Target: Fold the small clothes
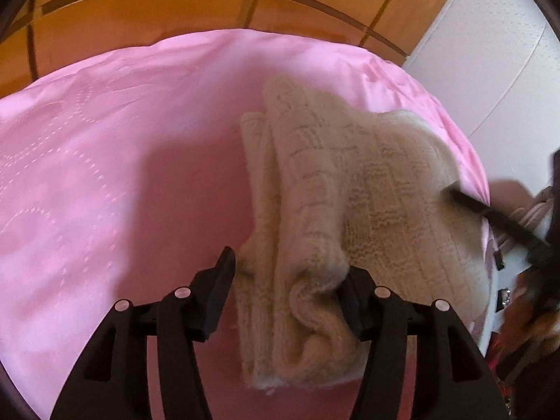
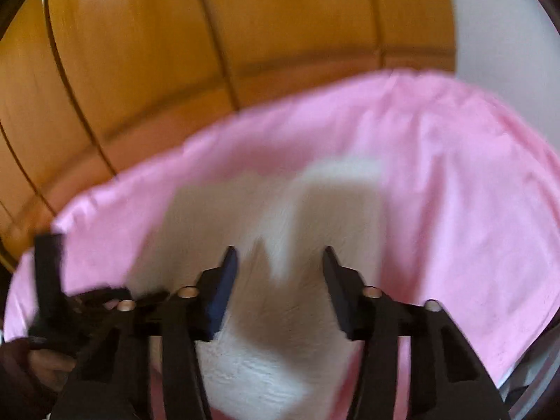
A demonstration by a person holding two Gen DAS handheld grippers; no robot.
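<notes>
Item: cream knitted garment (image 1: pixel 350 192), folded into a thick bundle on the pink sheet (image 1: pixel 105 175), near its right edge; long axis runs away from us.

Left gripper (image 1: pixel 287 280): we see its jaws spread, with the bundle's near rolled end between them; whether the right finger presses the knit we cannot tell.

Right gripper (image 2: pixel 280 273): jaws parted, hovering above the same knit, nothing pinched; the view is blurred.

We judge the left gripper nearer for the coming fold.

You see a cream knit garment (image 1: pixel 350 189) with ribbed texture lying on a pink sheet (image 1: pixel 105 175) stitched with dotted circles. Behind the sheet stand orange-brown wooden panels (image 1: pixel 175 3).
</notes>
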